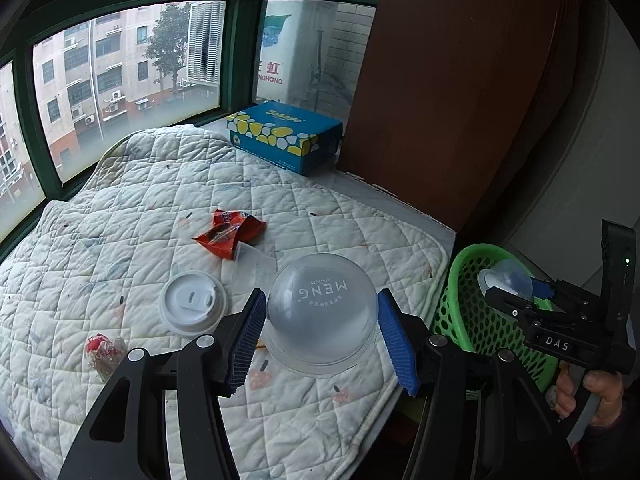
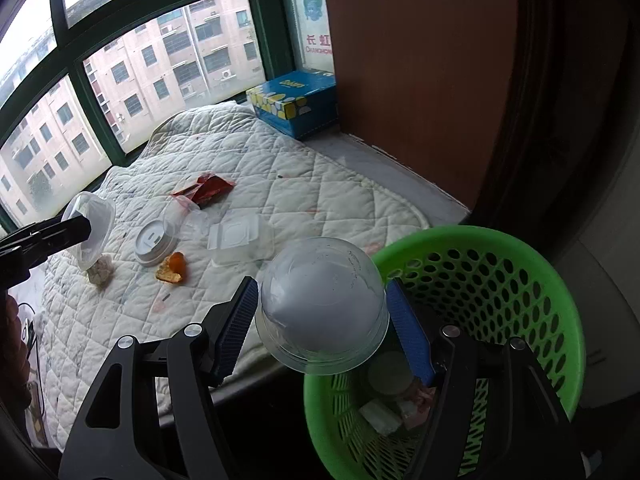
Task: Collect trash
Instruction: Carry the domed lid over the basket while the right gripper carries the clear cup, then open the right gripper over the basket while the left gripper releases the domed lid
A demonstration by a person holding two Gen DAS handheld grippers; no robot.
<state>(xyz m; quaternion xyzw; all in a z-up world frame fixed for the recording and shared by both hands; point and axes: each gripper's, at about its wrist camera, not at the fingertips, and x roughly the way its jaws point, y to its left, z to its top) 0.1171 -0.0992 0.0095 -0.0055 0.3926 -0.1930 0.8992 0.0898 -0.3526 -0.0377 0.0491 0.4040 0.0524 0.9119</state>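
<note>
My left gripper point(image 1: 322, 300) is shut on a clear domed cup point(image 1: 320, 332) printed MENG, held bottom up above the white quilt point(image 1: 120, 208). My right gripper point(image 2: 322, 284) is shut on a second clear domed cup point(image 2: 320, 320), which hangs over the near rim of the green basket point(image 2: 520, 280). In the left wrist view that basket point(image 1: 460, 280) stands off the quilt's right edge. On the quilt lie a red wrapper point(image 2: 204, 188), a white lid point(image 2: 154, 242), orange peel point(image 2: 174, 268), a clear clamshell box point(image 2: 240, 240), a tipped clear cup point(image 2: 186, 216) and a crumpled wad point(image 1: 105, 350).
A blue tissue box point(image 1: 284, 136) sits on the sill at the back, beside a brown wooden panel point(image 1: 440, 80). Green-framed windows point(image 1: 132, 72) close off the far side. Several scraps point(image 2: 384, 412) lie in the basket's bottom. A hand point(image 1: 592, 392) grips the right tool.
</note>
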